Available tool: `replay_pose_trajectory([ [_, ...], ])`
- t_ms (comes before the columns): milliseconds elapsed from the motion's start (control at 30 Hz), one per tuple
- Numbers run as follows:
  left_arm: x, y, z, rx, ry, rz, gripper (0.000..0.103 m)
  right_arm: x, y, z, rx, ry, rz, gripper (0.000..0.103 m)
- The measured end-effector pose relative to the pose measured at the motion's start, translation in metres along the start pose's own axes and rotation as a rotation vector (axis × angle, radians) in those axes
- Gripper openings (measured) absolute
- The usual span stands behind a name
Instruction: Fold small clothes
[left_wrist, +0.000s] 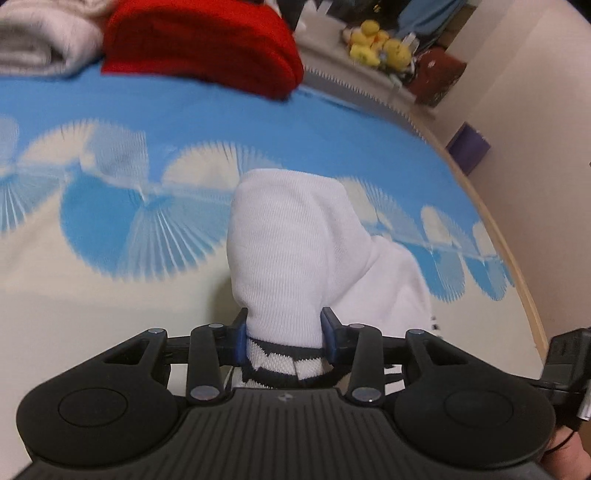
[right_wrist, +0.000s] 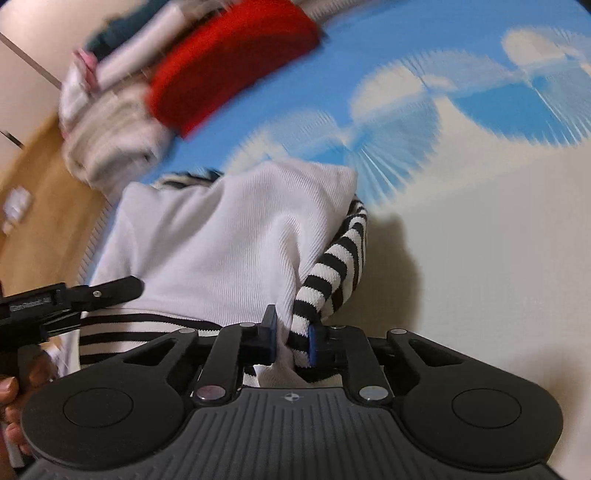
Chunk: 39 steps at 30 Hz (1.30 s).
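On the blue-and-white patterned bed cover (left_wrist: 258, 122) we have a small white garment (left_wrist: 295, 251) with black-and-white striped trim (right_wrist: 336, 266), and we hold it at two spots along its near edge. Our left gripper (left_wrist: 285, 334) is closed to a middling width on a bunched part of the white fabric, with the striped hem just behind the pads. Our right gripper (right_wrist: 291, 334) is pinched narrow on a fold where white cloth and striped trim meet. The garment drapes forward from both grips and casts a shadow on the cover, so part of it seems lifted off the bed, though we cannot tell how much.

We judge this to be the lift that starts a fold. To do it well, we should keep both grips firm and at an even height, so the cloth hangs flat between them rather than twisting. We should draw the two held points apart enough to take out the slack, then carry the edge over in one smooth pass and lay it down squarely. The bunching in the left grip may leave a crease, so a gentle stretch first would help. A red folded item (left_wrist: 207, 44) and pale folded clothes (right_wrist: 110, 147) sit well apart at the far side.
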<state>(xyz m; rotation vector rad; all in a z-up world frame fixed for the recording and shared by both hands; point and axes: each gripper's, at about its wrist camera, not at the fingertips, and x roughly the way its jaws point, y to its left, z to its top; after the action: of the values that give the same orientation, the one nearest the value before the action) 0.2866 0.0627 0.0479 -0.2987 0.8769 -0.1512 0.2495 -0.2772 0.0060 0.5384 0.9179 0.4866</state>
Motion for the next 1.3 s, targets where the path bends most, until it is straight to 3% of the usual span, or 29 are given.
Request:
replay_pose_trajectory([
  [100, 0.006, 0.039, 0.011, -0.065, -0.032, 0.048, 0.06, 0.023, 0.02, 0.011, -0.023, -0.045, 0.0, 0.016],
  [167, 0.014, 0.071, 0.0, -0.133, -0.025, 0.119, 0.062, 0.05, 0.021, 0.014, -0.028, -0.001, -0.045, 0.016],
  [200, 0.018, 0.085, -0.005, -0.189, 0.028, 0.135, 0.062, 0.064, 0.018, 0.013, -0.016, 0.042, -0.074, 0.016],
  [233, 0.022, 0.096, -0.008, -0.259, 0.085, 0.137, 0.062, 0.078, 0.012, 0.011, 0.007, 0.082, -0.108, 0.016],
  [300, 0.022, 0.101, -0.014, -0.309, 0.104, 0.063, 0.062, 0.09, 0.003, 0.009, 0.035, 0.103, -0.179, 0.017],
  [433, 0.04, 0.083, -0.026, -0.161, 0.216, 0.039, 0.063, 0.088, -0.001, 0.016, 0.058, 0.089, -0.187, 0.021],
  [467, 0.049, 0.081, -0.032, -0.124, 0.259, 0.076, 0.063, 0.086, 0.003, 0.017, 0.047, 0.078, -0.193, 0.025],
  [500, 0.055, 0.081, -0.04, -0.089, 0.282, 0.117, 0.07, 0.082, 0.005, 0.017, 0.03, 0.068, -0.209, 0.028],
  [567, 0.063, 0.08, -0.042, -0.05, 0.28, 0.166, 0.075, 0.075, 0.006, 0.016, 0.014, 0.06, -0.215, 0.035],
  [700, 0.049, 0.076, -0.034, -0.024, 0.214, 0.175, 0.073, 0.066, 0.007, 0.008, -0.01, 0.093, -0.16, 0.044],
  [733, 0.046, 0.073, -0.034, -0.013, 0.206, 0.179, 0.074, 0.067, 0.007, 0.004, -0.04, 0.127, -0.156, 0.051],
  [800, 0.052, 0.071, -0.038, 0.017, 0.228, 0.203, 0.078, 0.074, 0.005, -0.007, -0.129, 0.194, -0.262, 0.053],
  [833, 0.052, 0.07, -0.04, 0.029, 0.224, 0.209, 0.079, 0.075, 0.001, -0.013, -0.152, 0.213, -0.334, 0.062],
  [900, 0.04, 0.061, -0.04, 0.083, 0.176, 0.248, 0.078, 0.067, -0.006, -0.014, -0.132, 0.194, -0.422, 0.059],
  [933, 0.03, 0.053, -0.041, 0.128, 0.126, 0.285, 0.08, 0.058, -0.006, -0.013, -0.124, 0.164, -0.457, 0.051],
  [1000, 0.001, 0.04, -0.04, 0.2, 0.006, 0.329, 0.09, 0.031, 0.002, -0.007, -0.135, 0.054, -0.49, 0.049],
  [1100, -0.045, 0.026, -0.042, 0.184, -0.125, 0.334, 0.097, -0.02, 0.031, -0.004, -0.21, -0.135, -0.478, 0.05],
  [1133, -0.062, 0.021, -0.046, 0.176, -0.164, 0.326, 0.097, -0.039, 0.045, -0.008, -0.245, -0.209, -0.464, 0.055],
  [1233, -0.111, 0.007, -0.073, 0.167, -0.283, 0.294, 0.102, -0.082, 0.073, -0.03, -0.3, -0.345, -0.411, 0.083],
  [1300, -0.137, -0.004, -0.099, 0.156, -0.351, 0.272, 0.102, -0.104, 0.089, -0.055, -0.332, -0.402, -0.375, 0.09],
])
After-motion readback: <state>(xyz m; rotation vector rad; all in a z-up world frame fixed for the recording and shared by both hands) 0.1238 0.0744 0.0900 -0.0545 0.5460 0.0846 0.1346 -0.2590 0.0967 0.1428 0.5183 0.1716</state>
